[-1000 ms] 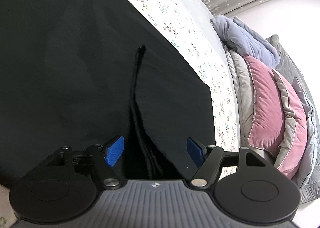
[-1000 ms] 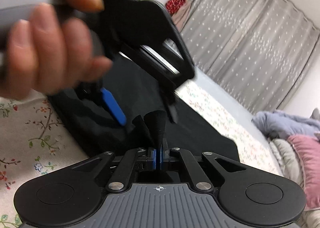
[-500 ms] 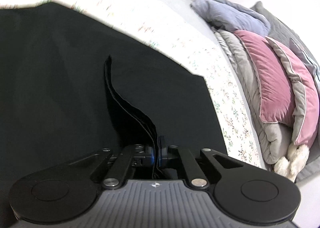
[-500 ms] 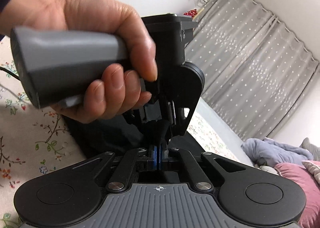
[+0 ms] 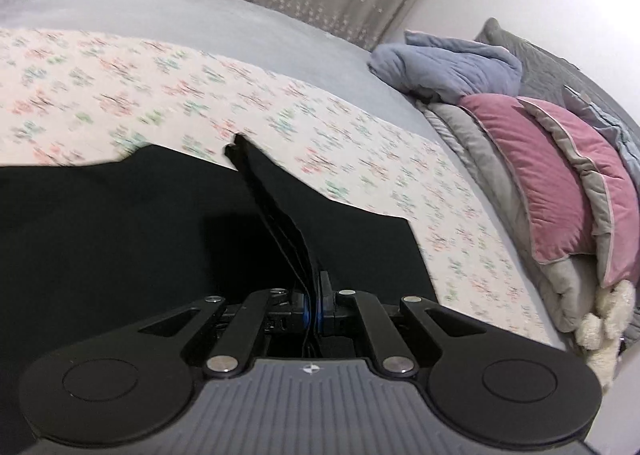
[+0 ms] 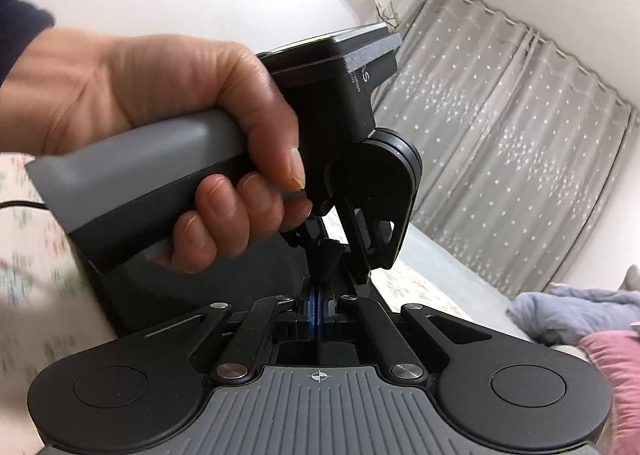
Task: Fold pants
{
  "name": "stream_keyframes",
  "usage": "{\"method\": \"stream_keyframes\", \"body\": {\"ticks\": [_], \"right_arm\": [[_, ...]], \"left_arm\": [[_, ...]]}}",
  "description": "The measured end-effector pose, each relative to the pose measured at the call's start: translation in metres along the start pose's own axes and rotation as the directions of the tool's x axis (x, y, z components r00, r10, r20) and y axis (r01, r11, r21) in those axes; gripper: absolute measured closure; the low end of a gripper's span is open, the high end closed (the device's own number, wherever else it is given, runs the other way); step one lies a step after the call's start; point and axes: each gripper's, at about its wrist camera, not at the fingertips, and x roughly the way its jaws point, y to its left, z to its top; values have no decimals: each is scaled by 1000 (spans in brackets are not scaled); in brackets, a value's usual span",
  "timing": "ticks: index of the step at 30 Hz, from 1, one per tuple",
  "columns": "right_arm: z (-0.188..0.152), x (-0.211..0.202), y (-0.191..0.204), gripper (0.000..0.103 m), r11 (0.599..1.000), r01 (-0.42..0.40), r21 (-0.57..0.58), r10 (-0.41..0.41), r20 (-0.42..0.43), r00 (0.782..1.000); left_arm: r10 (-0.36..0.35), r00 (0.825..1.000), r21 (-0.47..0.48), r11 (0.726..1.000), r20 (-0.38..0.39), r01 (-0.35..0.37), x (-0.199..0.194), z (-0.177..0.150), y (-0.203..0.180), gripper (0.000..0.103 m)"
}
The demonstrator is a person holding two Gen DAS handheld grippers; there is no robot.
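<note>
On the bed, across its flowered sheet (image 5: 280, 111), the black pants (image 5: 120, 239) lie spread flat, their far hem running toward the pillow end. One stacked edge of the cloth rises off the rest in a thin, upright ridge that runs straight into the left hand-held gripper (image 5: 314, 307). Its blue pads are pinched tight on that ridge, which shows several layers at once. The right hand-held gripper (image 6: 318, 311) is likewise clamped, holding a small tuft of the same black cloth, and it sits just beside the left tool, whose grey handle is wrapped by the person's hand (image 6: 192, 143).

The fabric looks soft and limp, with no stiffness of its own: where it leaves the sheet it hangs in a slack curve instead of standing. It is probably light, but being several layers thick it could slide apart, so an inner layer may slip out if the pinch is shallow. The sound place to hold is where both tools now are, on the layered edge, set a little apart so the edge stays taut.

Beyond the pants, at the head of the bed, lie a pink pillow (image 5: 560, 183) and a blue blanket (image 5: 448, 67); grey curtains (image 6: 500, 143) hang behind.
</note>
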Motion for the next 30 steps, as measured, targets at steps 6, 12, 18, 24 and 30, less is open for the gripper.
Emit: {"method": "stream_keyframes", "body": {"ticks": [6, 12, 18, 24, 30], "right_arm": [[13, 26, 24, 103, 999, -34, 34, 33, 15, 999], [28, 40, 49, 103, 994, -56, 90, 54, 22, 998], [46, 52, 76, 103, 977, -107, 182, 105, 23, 994], [65, 65, 91, 103, 965, -163, 205, 155, 55, 986], [92, 72, 122, 103, 951, -243, 189, 228, 93, 969]], "left_arm": [[66, 998, 27, 997, 20, -67, -14, 7, 32, 78], [113, 992, 33, 993, 60, -115, -33, 11, 70, 78], [159, 984, -26, 987, 78, -157, -58, 13, 116, 78], [211, 966, -80, 976, 147, -201, -105, 12, 162, 78], [359, 912, -166, 929, 198, -330, -148, 2, 207, 78]]}}
